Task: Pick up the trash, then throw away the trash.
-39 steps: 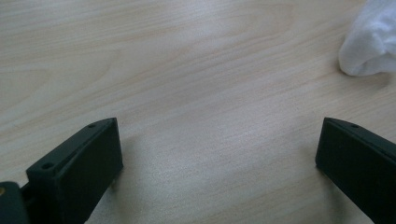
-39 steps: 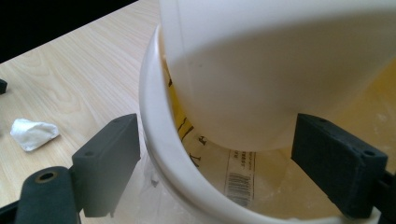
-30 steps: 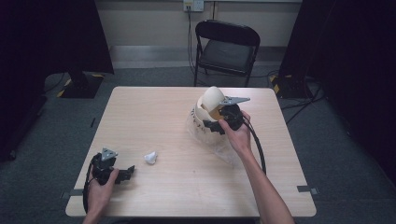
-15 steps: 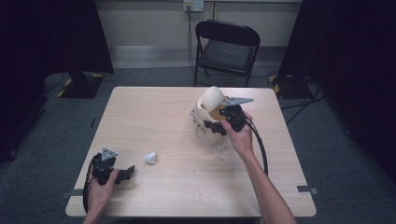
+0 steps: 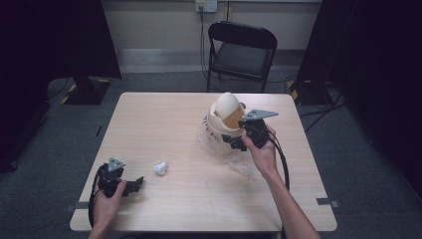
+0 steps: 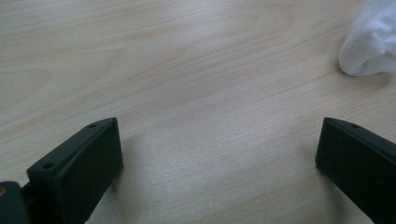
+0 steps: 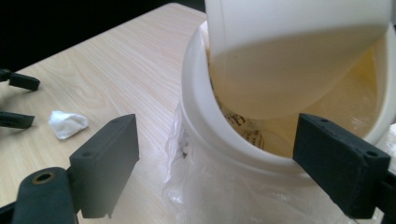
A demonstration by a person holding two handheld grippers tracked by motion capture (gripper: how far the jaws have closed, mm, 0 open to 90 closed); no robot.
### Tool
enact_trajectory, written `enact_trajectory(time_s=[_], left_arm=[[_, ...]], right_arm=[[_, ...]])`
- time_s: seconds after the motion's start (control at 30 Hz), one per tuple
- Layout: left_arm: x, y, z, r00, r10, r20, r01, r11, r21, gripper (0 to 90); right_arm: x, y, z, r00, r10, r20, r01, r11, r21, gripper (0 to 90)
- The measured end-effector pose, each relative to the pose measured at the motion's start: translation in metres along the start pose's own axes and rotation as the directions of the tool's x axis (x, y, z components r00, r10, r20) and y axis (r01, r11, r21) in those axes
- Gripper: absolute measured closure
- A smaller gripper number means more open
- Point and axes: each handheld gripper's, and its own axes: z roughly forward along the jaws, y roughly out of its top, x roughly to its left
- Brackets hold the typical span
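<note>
- Between the jaws of the right gripper [image 7: 217, 172], which stand wide apart and hold nothing, sits the near rim of a white bowl [image 7: 224, 135]; the right jaw lies close against the rim's outer side, though I cannot tell whether it touches.
- Just beyond those jaws, a cream lid [image 7: 299, 51] leans tilted inside the bowl, its lower edge down within the rim.
- Under the jaws and round the bowl's near side spreads a clear plastic bag [image 7: 224, 196], crumpled, with the bowl resting on it.
- Well off to the left of the right gripper's jaws lies a small white paper wad [image 7: 67, 124] on the wooden table [image 7: 121, 74].
- In the high view the right gripper [image 5: 238, 141] is held in the person's right hand [image 5: 261, 149] on the near right side of the bowl [image 5: 219, 127], with the lid [image 5: 228, 107] standing up out of it.
- Between the jaws of the left gripper [image 6: 217, 161], spread wide and empty, lies only bare table [image 6: 187, 70].
- Past the left gripper's right jaw, beyond its tip and apart from it, lies the paper wad [image 6: 369, 46].
- In the high view the left gripper [image 5: 130, 185] rests low at the table's near left corner in the left hand [image 5: 104, 204], the wad [image 5: 160, 168] near its jaws.
- Beyond the table stands a black folding chair [image 5: 241, 50].
</note>
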Motion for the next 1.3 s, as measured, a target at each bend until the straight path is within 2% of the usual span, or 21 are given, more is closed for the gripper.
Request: enact_trajectory(time_s=[0.07, 0.27, 0.4, 0.47, 0.57, 0.7, 0.97, 1.1, 1.13, 1.23, 1.3], left_arm=[[0.0, 0.0, 0.0, 1.0, 0.0, 0.002, 0.0, 1.0, 0.0, 0.1], [0.0, 0.0, 0.0, 1.0, 0.0, 0.002, 0.0, 1.0, 0.0, 0.1], [0.0, 0.0, 0.0, 1.0, 0.0, 0.002, 0.0, 1.0, 0.0, 0.1], [0.0, 0.0, 0.0, 1.0, 0.0, 0.002, 0.0, 1.0, 0.0, 0.1], [0.0, 0.0, 0.0, 1.0, 0.0, 0.002, 0.0, 1.0, 0.0, 0.1], [0.0, 0.0, 0.0, 1.0, 0.0, 0.001, 0.0, 1.0, 0.0, 0.1], [0.0, 0.0, 0.0, 1.0, 0.0, 0.0, 0.0, 1.0, 0.0, 0.1], [0.0, 0.0, 0.0, 1.0, -0.004, 0.001, 0.004, 1.0, -0.002, 0.1], [0.0, 0.0, 0.0, 1.0, -0.003, 0.001, 0.003, 1.0, -0.003, 0.1], [0.001, 0.0, 0.0, 1.0, 0.001, 0.009, -0.001, 1.0, -0.004, 0.1], [0.001, 0.0, 0.0, 1.0, 0.003, 0.009, -0.003, 1.0, -0.003, 0.1]], right_arm=[[0.002, -0.003, -0.006, 0.9999, 0.011, 0.01, -0.011, 1.0, -0.001, 13.9], [0.01, -0.018, -0.018, 0.9996, 0.027, -0.003, -0.027, 1.0, 0.005, 14.1], [0.014, -0.024, -0.019, 0.9995, 0.03, -0.009, -0.03, 0.999, 0.011, 14.8], [0.016, -0.026, -0.018, 0.999, 0.038, -0.024, -0.038, 0.999, 0.005, 15.4], [0.024, -0.029, -0.015, 0.9986, 0.024, -0.047, -0.024, 1.0, 0.012, 15.8], [0.035, -0.033, -0.005, 0.9973, 0.021, -0.07, -0.018, 0.999, 0.04, 15.9], [0.051, -0.031, 0.015, 0.9945, -0.006, -0.105, 0.012, 0.998, 0.056, 16.0], [0.059, -0.029, 0.026, 0.9914, -0.003, -0.131, 0.01, 0.998, 0.057, 16.0], [0.066, -0.026, 0.034, 0.9887, -0.011, -0.15, 0.021, 0.998, 0.061, 16.0], [0.073, -0.025, 0.045, 0.9869, -0.015, -0.161, 0.026, 0.997, 0.07, 16.1], [0.079, -0.024, 0.053, 0.9849, -0.026, -0.171, 0.043, 0.995, 0.092, 21.3]])
